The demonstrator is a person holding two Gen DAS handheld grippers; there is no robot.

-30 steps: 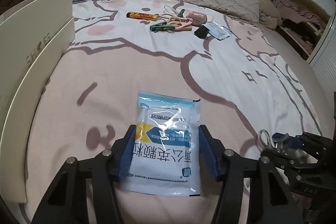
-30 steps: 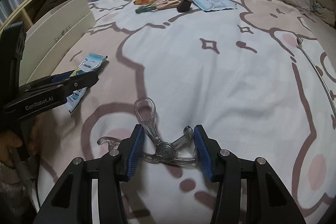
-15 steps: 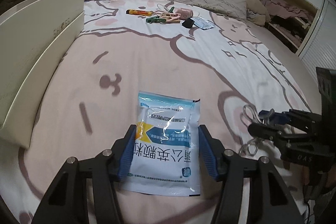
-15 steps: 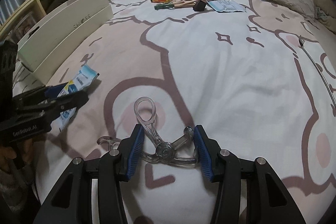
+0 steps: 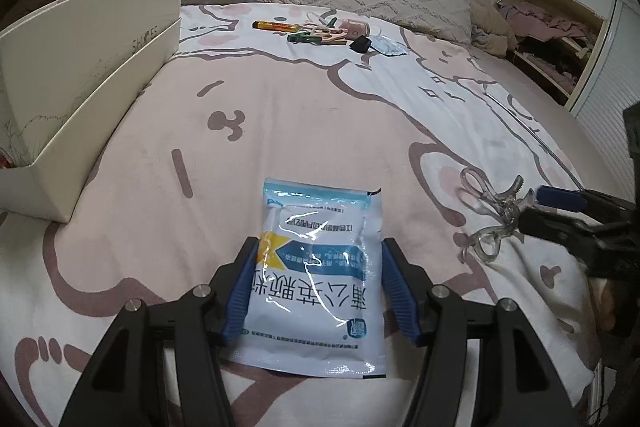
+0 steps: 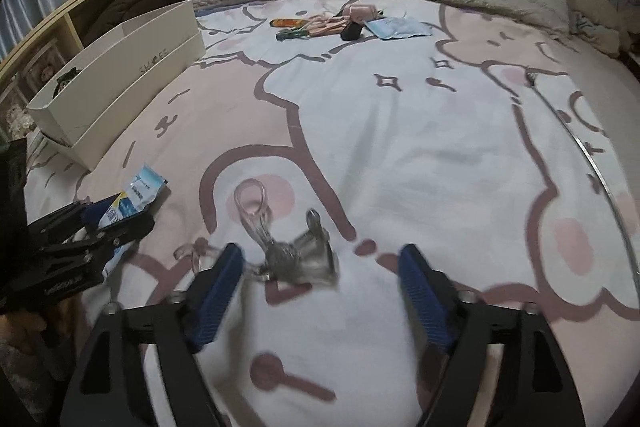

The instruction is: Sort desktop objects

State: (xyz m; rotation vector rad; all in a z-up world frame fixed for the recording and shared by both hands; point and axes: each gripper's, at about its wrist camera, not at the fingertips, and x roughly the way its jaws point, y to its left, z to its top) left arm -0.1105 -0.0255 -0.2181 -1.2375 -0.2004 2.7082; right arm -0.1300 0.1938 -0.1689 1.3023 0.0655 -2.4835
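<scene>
A glossy blue-and-white sachet (image 5: 320, 267) printed with Chinese characters sits clamped between the left gripper (image 5: 318, 285) fingers above the cartoon-print bedsheet (image 6: 400, 131). The right gripper (image 6: 320, 281) fingers are spread wide around a clear plastic clip (image 6: 280, 243), motion-blurred. A cream cardboard box (image 6: 116, 75) stands nearby.

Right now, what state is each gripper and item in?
left gripper: shut on the sachet.
sachet: flat, clamped between the fingers.
right gripper: open.
clear clip: released, blurred, between the open fingers.
white box: open-topped, on the bed.
pile of small items: lying untouched near the pillows.
</scene>
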